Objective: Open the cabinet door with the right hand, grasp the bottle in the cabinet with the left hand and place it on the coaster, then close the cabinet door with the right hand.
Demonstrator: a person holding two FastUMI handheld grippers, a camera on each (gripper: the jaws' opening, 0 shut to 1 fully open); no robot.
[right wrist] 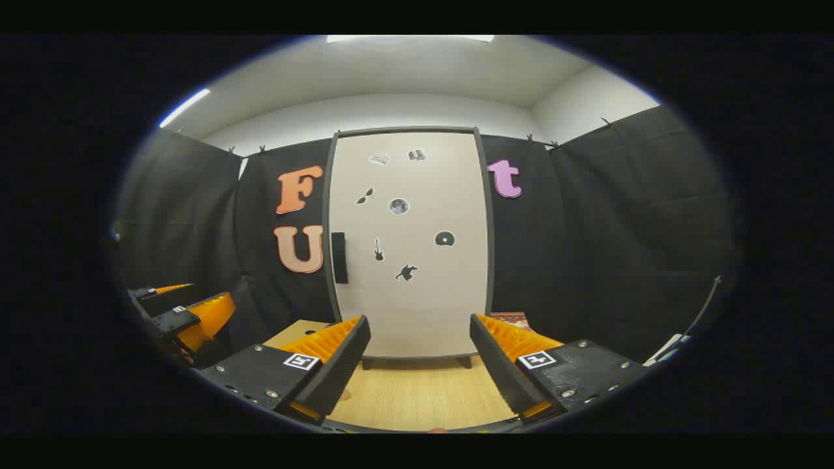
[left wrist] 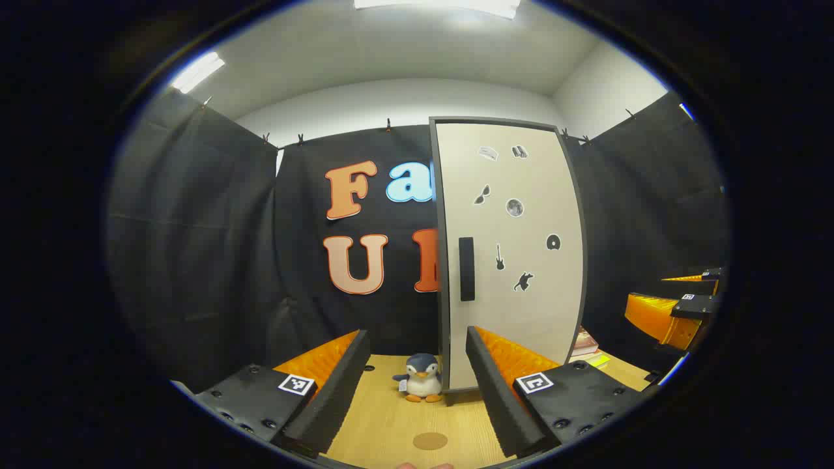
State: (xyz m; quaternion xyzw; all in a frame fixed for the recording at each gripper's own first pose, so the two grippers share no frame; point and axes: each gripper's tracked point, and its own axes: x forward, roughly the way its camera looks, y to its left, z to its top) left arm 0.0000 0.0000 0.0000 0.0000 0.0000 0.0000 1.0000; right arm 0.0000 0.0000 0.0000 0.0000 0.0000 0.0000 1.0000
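Note:
A tall white cabinet (right wrist: 410,247) with a dark frame stands shut at the back of the wooden table, its door (left wrist: 515,254) dotted with small stickers. A dark vertical handle (right wrist: 339,258) sits on the door's left edge, also seen as the handle (left wrist: 466,268) in the left gripper view. A round brown coaster (left wrist: 430,441) lies on the table just ahead of my left gripper (left wrist: 417,397), which is open and empty. My right gripper (right wrist: 420,365) is open too, facing the door from a short distance. The right gripper (left wrist: 677,306) appears at the right edge of the left gripper view. The bottle is hidden.
A small plush penguin (left wrist: 422,379) stands on the table by the cabinet's lower left corner. Books (left wrist: 585,344) lie stacked to the right of the cabinet, also seen as books (right wrist: 511,319). The left gripper (right wrist: 186,312) shows at the left of the right gripper view. Black cloth walls enclose the table (right wrist: 417,397).

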